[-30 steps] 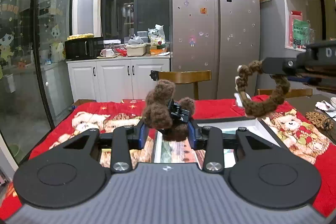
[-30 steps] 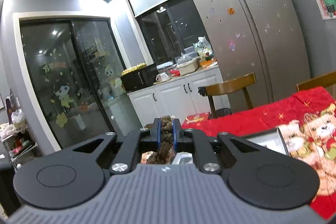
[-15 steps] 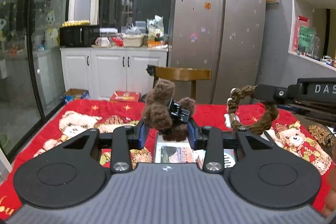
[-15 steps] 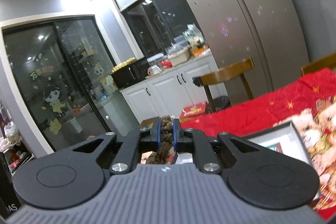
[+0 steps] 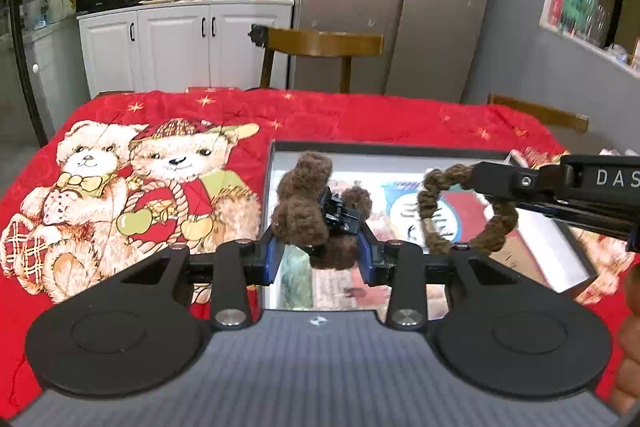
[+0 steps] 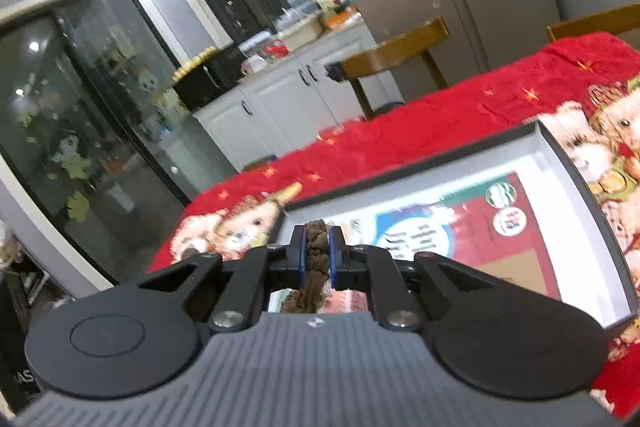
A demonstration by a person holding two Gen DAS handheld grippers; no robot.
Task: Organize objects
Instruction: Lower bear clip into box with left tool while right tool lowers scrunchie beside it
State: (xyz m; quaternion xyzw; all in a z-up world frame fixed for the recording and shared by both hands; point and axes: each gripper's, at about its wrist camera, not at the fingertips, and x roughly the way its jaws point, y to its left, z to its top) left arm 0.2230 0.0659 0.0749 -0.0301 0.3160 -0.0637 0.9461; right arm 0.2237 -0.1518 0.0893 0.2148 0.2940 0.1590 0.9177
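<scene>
Both items are picked up but not yet placed — the left gripper (image 5: 320, 255) clamps a fuzzy brown hair clip (image 5: 308, 215), the right gripper (image 6: 316, 259) pinches a braided brown ring (image 5: 460, 215). Both hang over the open box (image 5: 400, 151); setting them inside it is likely what remains.

I am reading only "DAS", in white capitals, on the right gripper (image 5: 472, 173) body; the printing inside the box (image 5: 384, 149) is showing too blurred to read.

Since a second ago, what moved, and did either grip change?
Both grippers came down toward the open box, views tilting from the kitchen to the table. Left gripper still clamps the fuzzy brown clip; right gripper still pinches the braided loop. Nothing released.
</scene>
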